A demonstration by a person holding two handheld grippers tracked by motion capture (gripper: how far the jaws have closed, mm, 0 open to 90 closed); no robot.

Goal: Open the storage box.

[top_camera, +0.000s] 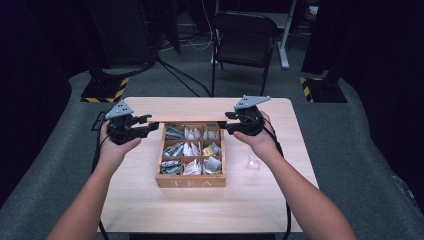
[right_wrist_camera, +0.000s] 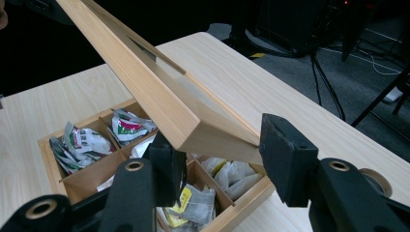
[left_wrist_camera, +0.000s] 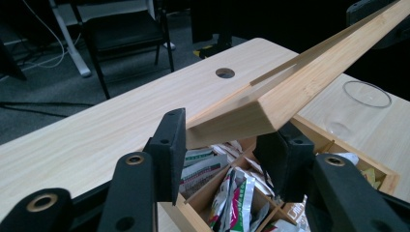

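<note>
I hold the wooden lid [top_camera: 189, 119] of the tea box [top_camera: 190, 181] between my two tools, one at each end. My left tool [top_camera: 146, 125] pinches the lid's left corner: in the left gripper view the corner [left_wrist_camera: 251, 116] sits between the two black pads, which press on its edges. My right tool [top_camera: 231, 122] grips the opposite corner [right_wrist_camera: 193, 130] the same way, with the lid lodged between its pads.

The lid's long axis runs left to right across the desk [top_camera: 150, 200], from one tool to the other, and it hangs above the far edge of the open box, tilted rather than flat. The box lies just below and toward me from the lid, so any lowering has to come down and back toward my body. Both hands are equally near the lid; neither has the advantage.

Count: one lid, one box with nine compartments in three rows of three, all holding tea sachets [top_camera: 191, 149], and one clear glass [top_camera: 253, 162] standing to the right of the box by my right wrist.
</note>
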